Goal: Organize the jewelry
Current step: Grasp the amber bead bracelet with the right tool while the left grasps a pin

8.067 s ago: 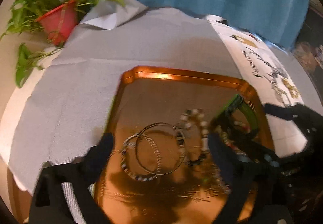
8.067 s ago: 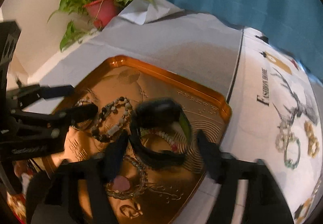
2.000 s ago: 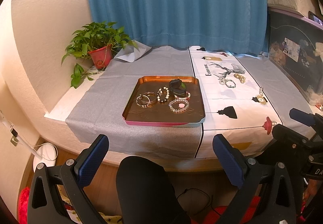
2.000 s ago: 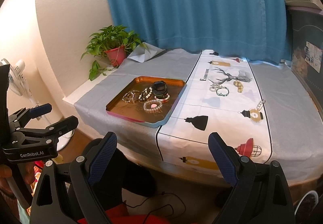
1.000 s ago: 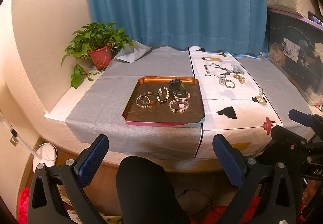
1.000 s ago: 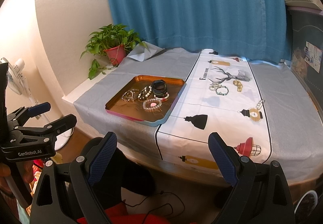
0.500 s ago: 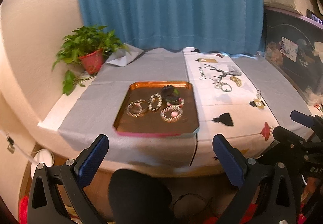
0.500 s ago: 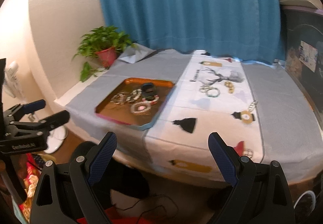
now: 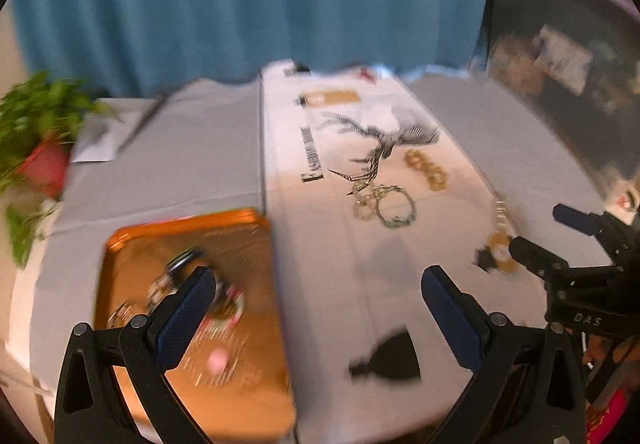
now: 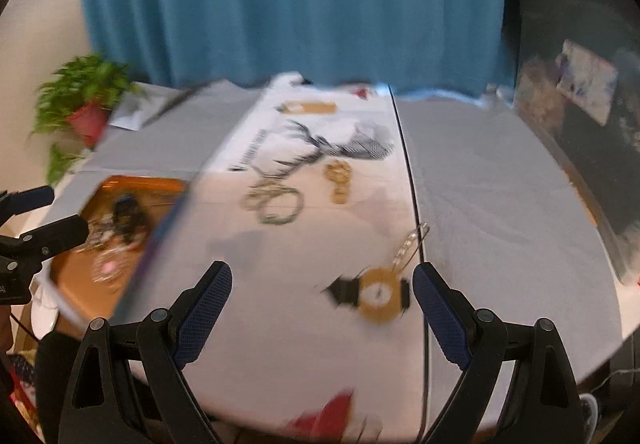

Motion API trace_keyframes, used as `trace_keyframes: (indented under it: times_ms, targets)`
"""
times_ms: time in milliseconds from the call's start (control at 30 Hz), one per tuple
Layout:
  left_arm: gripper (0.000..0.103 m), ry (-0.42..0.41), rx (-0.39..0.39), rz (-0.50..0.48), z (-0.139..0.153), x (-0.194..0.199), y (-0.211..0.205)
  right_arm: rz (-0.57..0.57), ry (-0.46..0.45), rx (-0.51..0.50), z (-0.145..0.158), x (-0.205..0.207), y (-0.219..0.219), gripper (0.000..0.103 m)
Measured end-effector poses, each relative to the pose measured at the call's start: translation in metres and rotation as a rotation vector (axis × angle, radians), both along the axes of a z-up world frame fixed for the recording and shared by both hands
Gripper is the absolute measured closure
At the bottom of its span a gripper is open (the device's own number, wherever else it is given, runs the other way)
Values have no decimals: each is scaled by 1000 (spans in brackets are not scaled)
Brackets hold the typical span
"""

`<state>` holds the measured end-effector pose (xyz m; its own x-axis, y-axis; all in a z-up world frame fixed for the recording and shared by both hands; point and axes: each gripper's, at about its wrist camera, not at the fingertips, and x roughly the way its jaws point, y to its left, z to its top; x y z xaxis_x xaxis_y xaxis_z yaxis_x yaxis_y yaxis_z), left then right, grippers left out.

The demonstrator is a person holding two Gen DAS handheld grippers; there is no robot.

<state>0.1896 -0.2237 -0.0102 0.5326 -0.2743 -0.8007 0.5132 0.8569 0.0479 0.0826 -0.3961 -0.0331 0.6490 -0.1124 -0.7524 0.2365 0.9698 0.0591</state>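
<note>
Fingers on both tools stand wide apart with nothing between them: the right gripper [image 10: 322, 296] hangs over the white printed cloth [image 10: 280, 252], the left gripper [image 9: 316, 298] straddles the seam between the orange tray [image 9: 248, 384] and that cloth. Several bracelets lie in the tray already — a beaded loop [image 9: 160, 288] shows there, blurred by motion. Loose pieces wait out on the worktop [image 10: 500, 203]: a pair of thin bangles and a green-beaded bracelet [image 10: 276, 203] touching one another, a chunky gold link bracelet [image 10: 339, 177] just beside them, and a small chain [image 10: 410, 244] near the cloth's black border line, close ahead of the right tool. Judging by their look, all of these are light and will slide on the smooth cloth if nudged sideways. The beaded loops are probably strung on elastic, so they would sag and swing once lifted; the wire bangles are stiffer but thin and slick, easy to squirt out of flat pads. A sensible hold is across one side of a loop — pinching the band itself, coming down from above, not trying to span the whole ring. The touching pair may drag along together, and the chain is limp and best pinched at its bunched middle.
</note>
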Motion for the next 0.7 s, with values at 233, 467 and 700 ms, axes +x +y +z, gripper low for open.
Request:
trace_keyframes:
  times_ms: [233,467,700]
  targets:
    - [1,161,93,-96,-68,86,-64,-12,126,53,-54,92,-55,11]
    - [2,195,145,-99,-102,118,-83,22,185,51,-85,145,-69,11]
    - [45,207,76,-124,-105,122,-86,17,186,-22,-99,164,-70,10]
